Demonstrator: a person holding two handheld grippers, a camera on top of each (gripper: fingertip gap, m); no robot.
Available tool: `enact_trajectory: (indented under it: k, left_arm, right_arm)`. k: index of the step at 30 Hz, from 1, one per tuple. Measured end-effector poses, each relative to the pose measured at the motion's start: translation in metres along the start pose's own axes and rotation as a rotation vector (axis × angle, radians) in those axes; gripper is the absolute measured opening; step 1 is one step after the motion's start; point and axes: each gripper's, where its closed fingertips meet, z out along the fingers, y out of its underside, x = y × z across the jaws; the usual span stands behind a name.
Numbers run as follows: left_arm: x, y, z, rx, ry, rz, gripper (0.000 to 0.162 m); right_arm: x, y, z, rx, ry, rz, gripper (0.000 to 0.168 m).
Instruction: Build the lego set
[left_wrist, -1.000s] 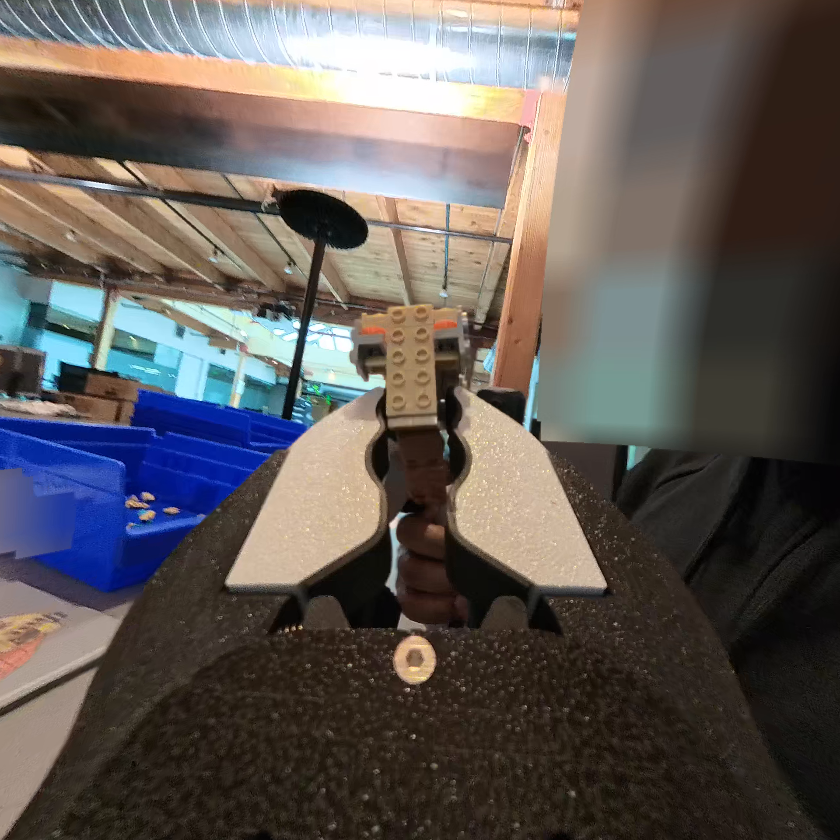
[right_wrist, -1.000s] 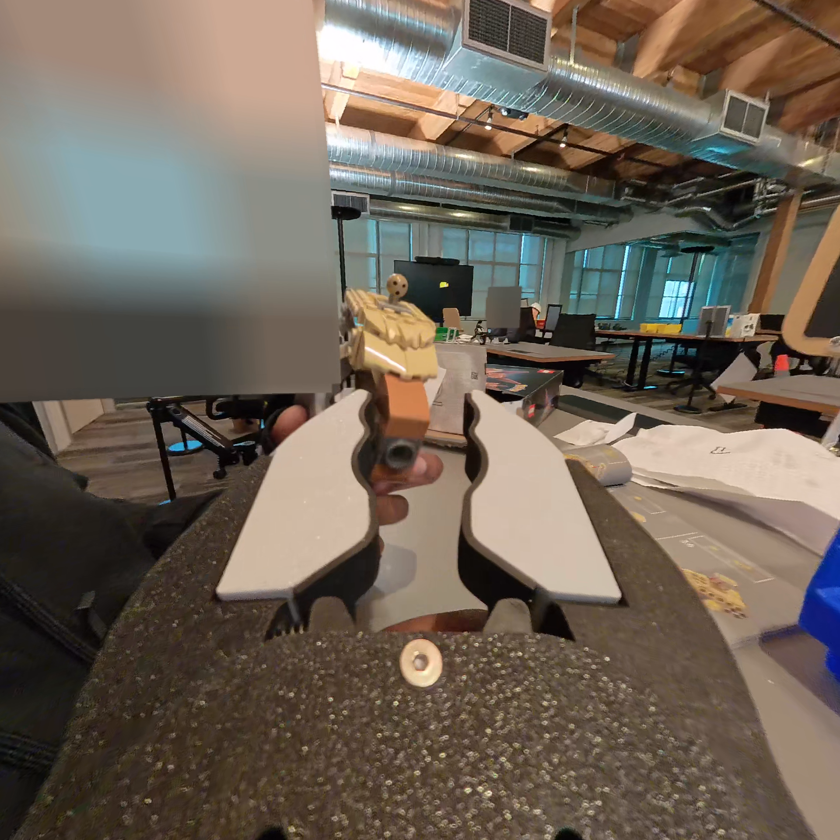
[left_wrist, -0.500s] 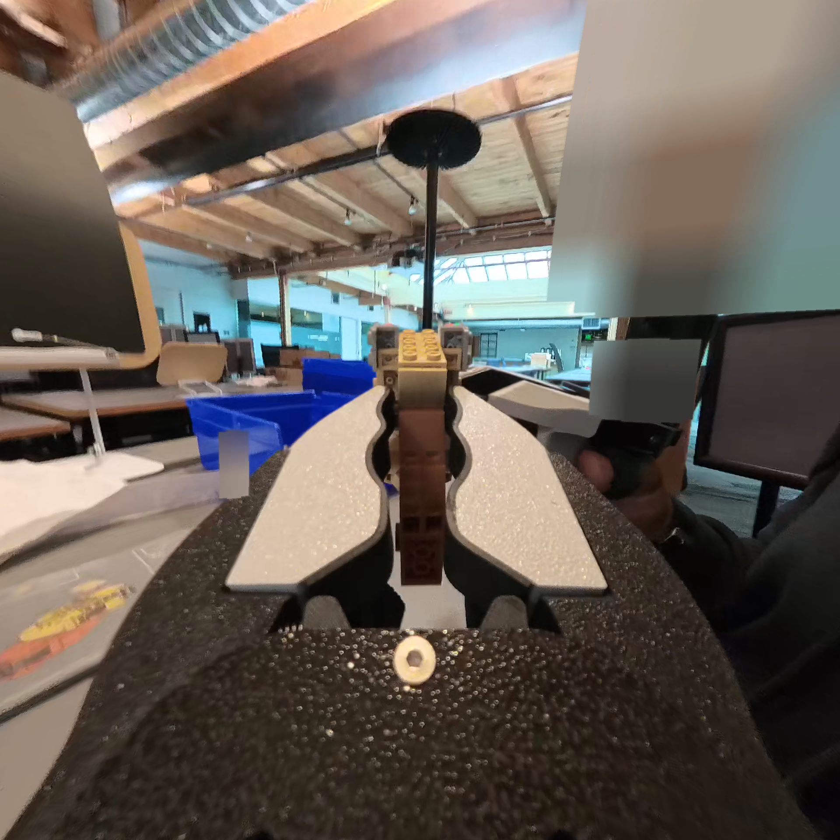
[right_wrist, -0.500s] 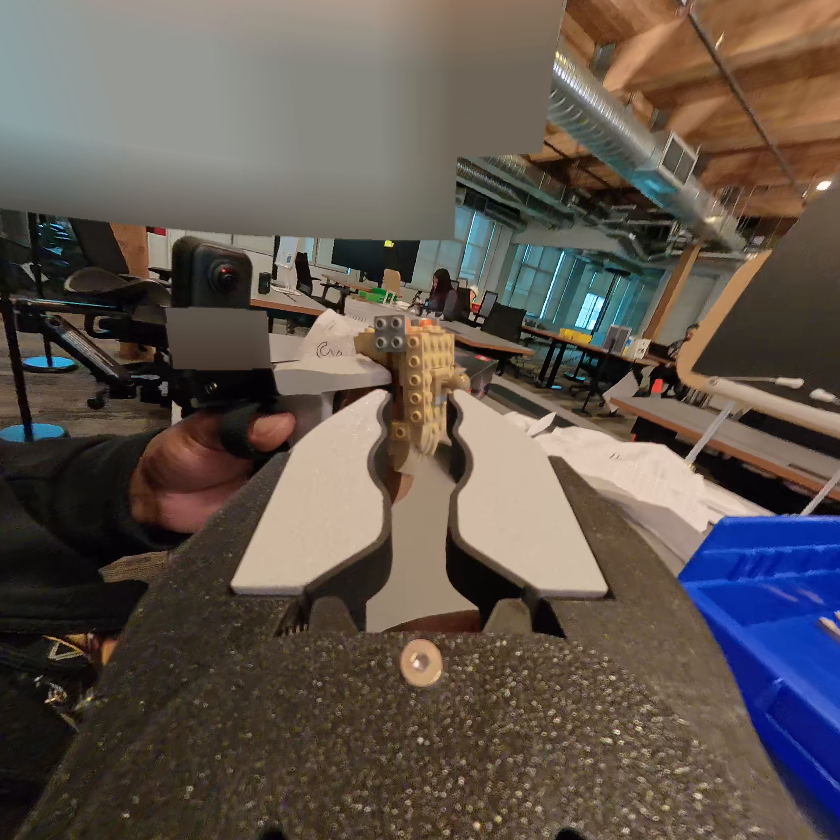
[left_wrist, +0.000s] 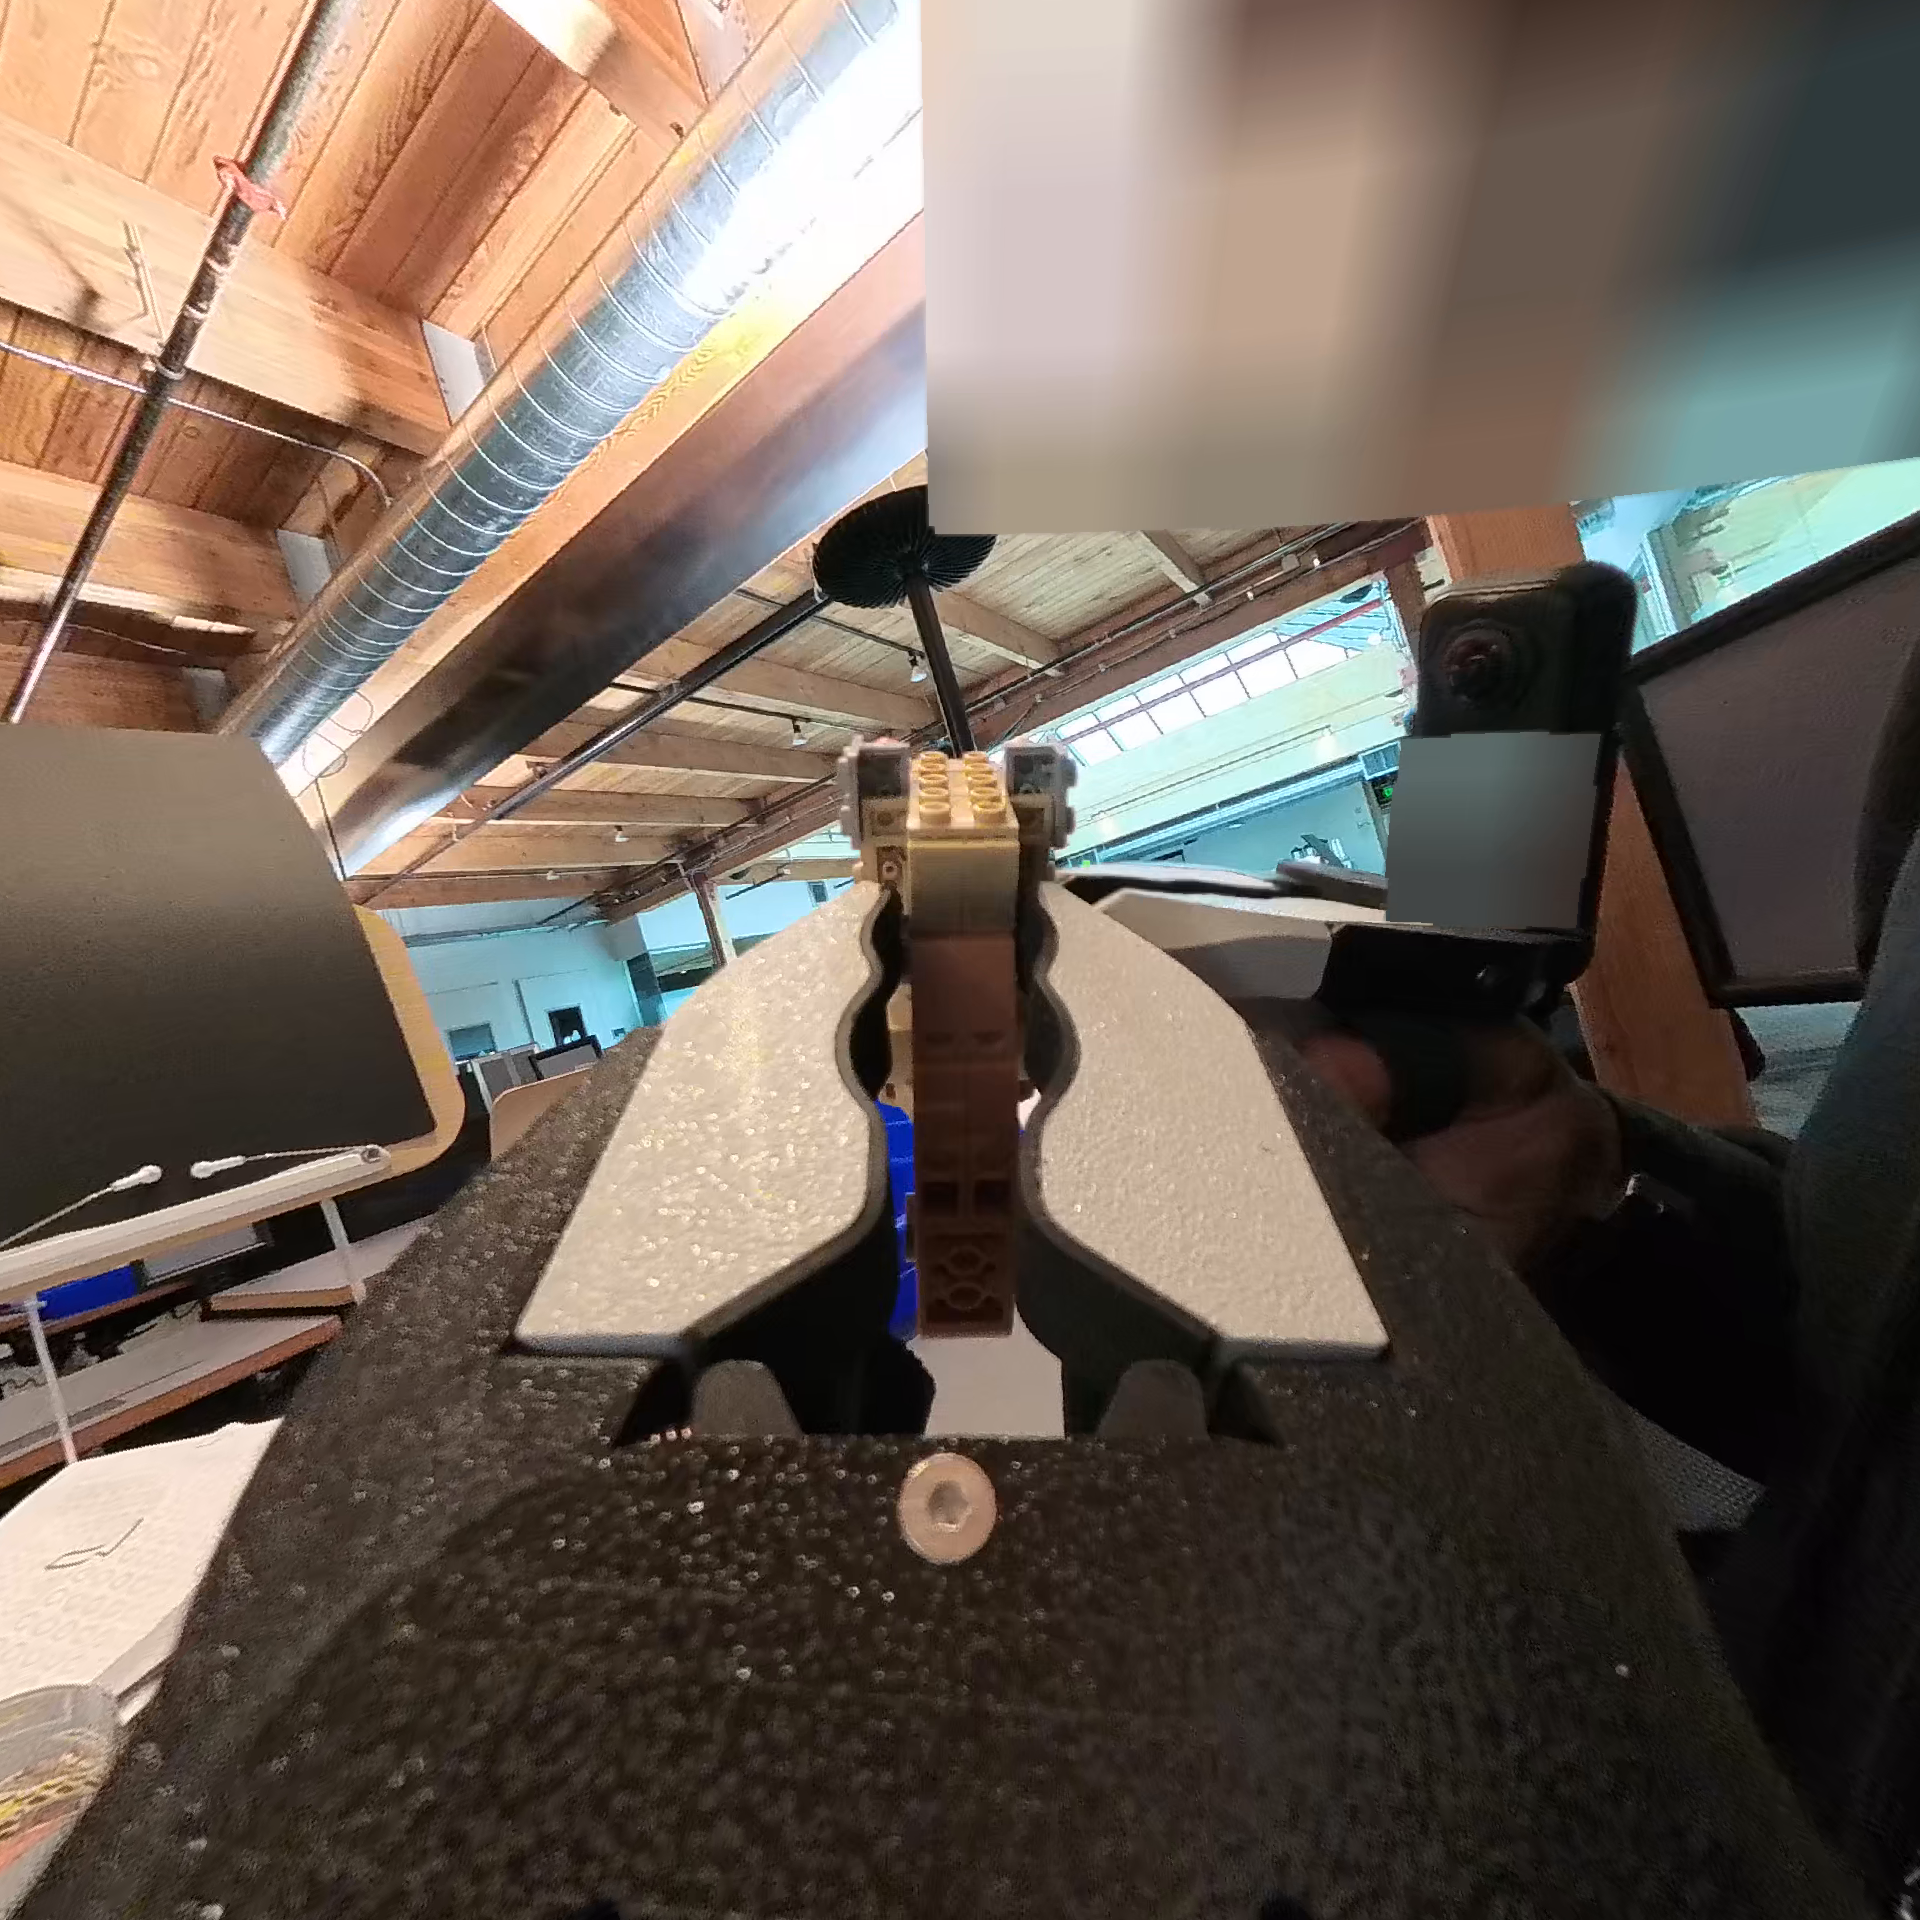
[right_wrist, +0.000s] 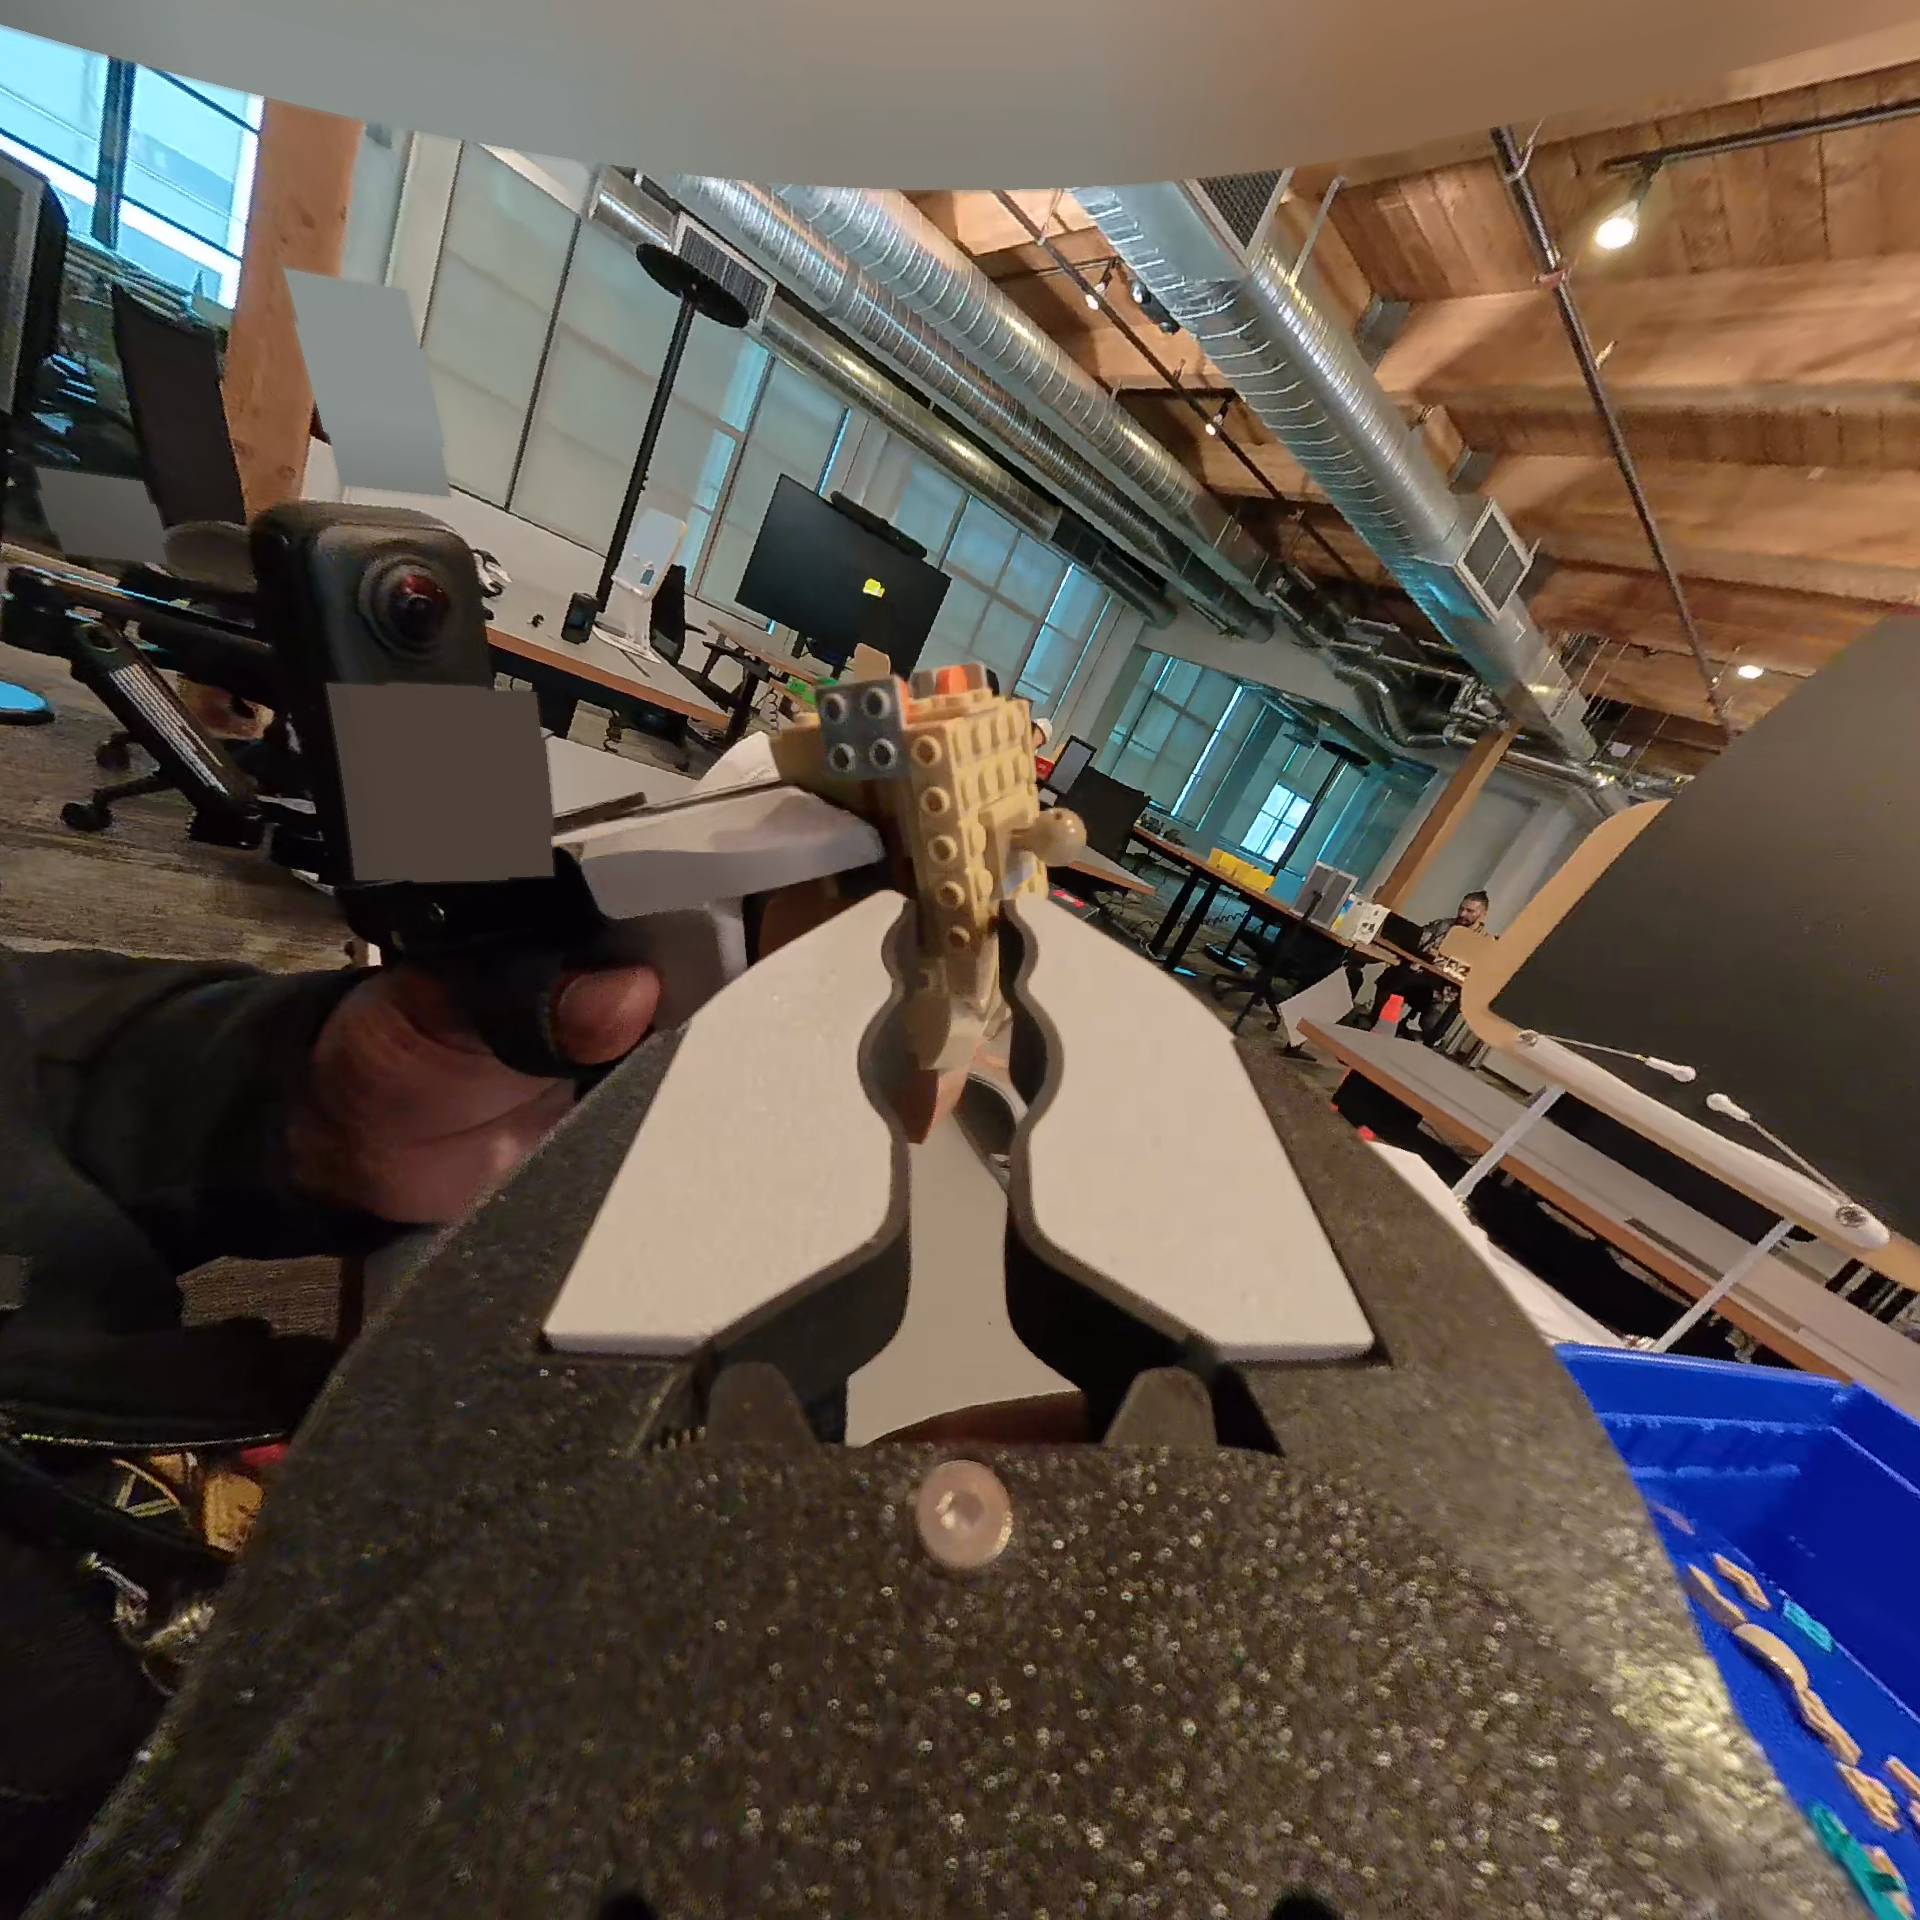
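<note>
Your left gripper (left_wrist: 956, 914) pinches the brown stem of the lego model (left_wrist: 961, 997), lifting it clear of the desk, probably so both tools can work it. Your right gripper (right_wrist: 951, 935) has narrowed around the model's tan studded side (right_wrist: 961, 831); whether it bites is unclear. Farther right sits a blue bin (right_wrist: 1787, 1538) of loose pieces, glossy plastic

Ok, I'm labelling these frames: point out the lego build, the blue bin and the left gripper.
lego build (left_wrist: 961, 1081): left wrist view, on its brown lower column.
blue bin (right_wrist: 1756, 1455): right wrist view, on its inner wall.
left gripper (left_wrist: 961, 935): left wrist view, midway between its fingertips, shut on the build.
</note>
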Motion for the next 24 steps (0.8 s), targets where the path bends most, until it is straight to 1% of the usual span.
enact_trajectory:
  k: [13,19,24]
  left_arm:
    - [0.003,-0.0008,0.0006,0.006,0.008,0.01,0.021]
    - [0.0059,-0.002,0.0002,0.01,0.02,0.016,0.021]
    - [0.0065,-0.0015,0.0006,-0.002,0.013,0.071,0.021]
  right_arm:
    - [-0.0013,-0.0012,-0.0021,-0.013,0.069,-0.198,0.011]
    - [-0.0038,-0.0013,-0.0042,-0.023,0.027,-0.2,0.011]
    - [-0.0033,-0.0017,-0.0047,0.0,-0.015,-0.119,0.012]
